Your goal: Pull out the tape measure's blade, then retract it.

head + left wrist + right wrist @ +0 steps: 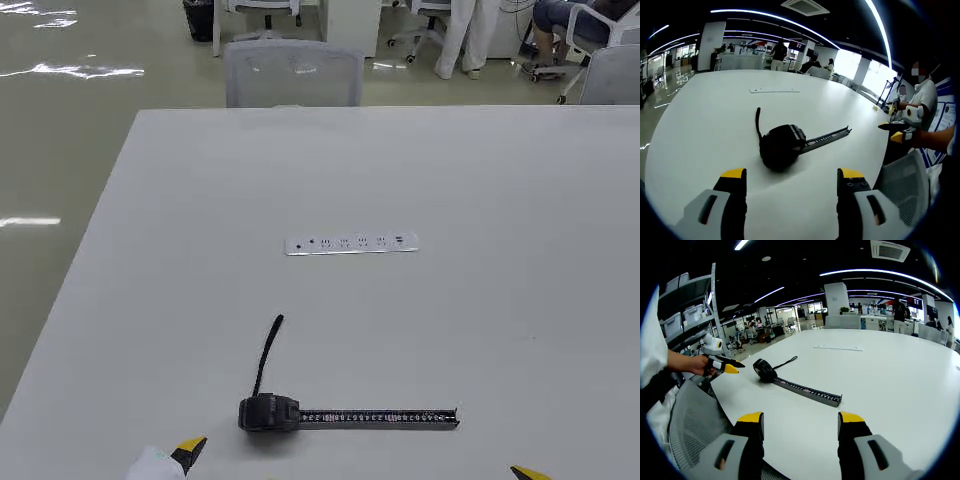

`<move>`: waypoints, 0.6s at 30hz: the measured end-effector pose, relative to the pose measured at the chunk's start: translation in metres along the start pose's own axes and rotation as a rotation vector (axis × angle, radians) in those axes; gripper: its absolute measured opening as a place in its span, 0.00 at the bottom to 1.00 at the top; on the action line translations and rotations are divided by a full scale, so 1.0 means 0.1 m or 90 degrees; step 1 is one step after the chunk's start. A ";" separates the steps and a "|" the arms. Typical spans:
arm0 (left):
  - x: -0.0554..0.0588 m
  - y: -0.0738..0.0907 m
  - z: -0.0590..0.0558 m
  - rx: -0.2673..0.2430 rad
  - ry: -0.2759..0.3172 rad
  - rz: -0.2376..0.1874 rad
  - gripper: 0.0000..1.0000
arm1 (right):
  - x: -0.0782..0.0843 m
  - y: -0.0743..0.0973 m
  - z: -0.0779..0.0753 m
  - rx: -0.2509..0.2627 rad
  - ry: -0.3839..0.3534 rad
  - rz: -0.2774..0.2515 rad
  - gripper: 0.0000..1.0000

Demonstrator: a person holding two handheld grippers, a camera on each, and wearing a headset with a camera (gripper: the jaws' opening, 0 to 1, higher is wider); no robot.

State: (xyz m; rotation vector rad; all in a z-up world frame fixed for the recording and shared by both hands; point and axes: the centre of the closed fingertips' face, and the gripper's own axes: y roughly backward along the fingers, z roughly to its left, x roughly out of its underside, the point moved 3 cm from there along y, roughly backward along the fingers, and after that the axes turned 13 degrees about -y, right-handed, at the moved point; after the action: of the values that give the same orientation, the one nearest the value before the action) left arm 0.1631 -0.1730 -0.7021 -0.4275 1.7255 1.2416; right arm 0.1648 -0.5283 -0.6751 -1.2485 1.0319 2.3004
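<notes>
Tape measure (270,412) lay on white table (480,180), blade (380,418) extended (black strap (268,350) curling away), left hand-held gripper (792,175) and right hand-held gripper (801,417) hovered nearby, jaws apart.

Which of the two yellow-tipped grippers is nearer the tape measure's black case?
The left gripper: the case lies just beyond its jaws, while the right gripper faces the blade's far tip.

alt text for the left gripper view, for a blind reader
A black tape measure lies on a white table, blade partly out, just ahead of the open left gripper. The right gripper hovers beyond the table's edge.
</notes>
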 end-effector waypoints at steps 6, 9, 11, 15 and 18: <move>0.00 -0.01 -0.02 -0.004 0.004 0.005 0.72 | 0.01 -0.02 -0.05 -0.006 0.000 0.005 0.60; 0.00 -0.04 -0.04 -0.005 0.000 0.012 0.72 | 0.00 -0.04 -0.06 -0.009 -0.001 0.006 0.60; -0.01 -0.07 -0.05 -0.003 0.000 0.013 0.72 | -0.01 -0.04 -0.08 -0.010 0.000 0.007 0.60; -0.04 -0.12 -0.08 -0.006 0.005 0.015 0.72 | -0.02 -0.06 -0.12 -0.016 0.001 0.009 0.60; -0.06 -0.16 -0.08 -0.012 0.010 0.017 0.72 | -0.03 -0.06 -0.14 -0.019 0.002 0.012 0.60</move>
State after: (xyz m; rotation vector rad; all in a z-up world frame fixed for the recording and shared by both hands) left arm 0.1734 -0.1878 -0.7056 -0.4280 1.7394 1.2770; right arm 0.1785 -0.5345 -0.6804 -1.2603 1.0190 2.3365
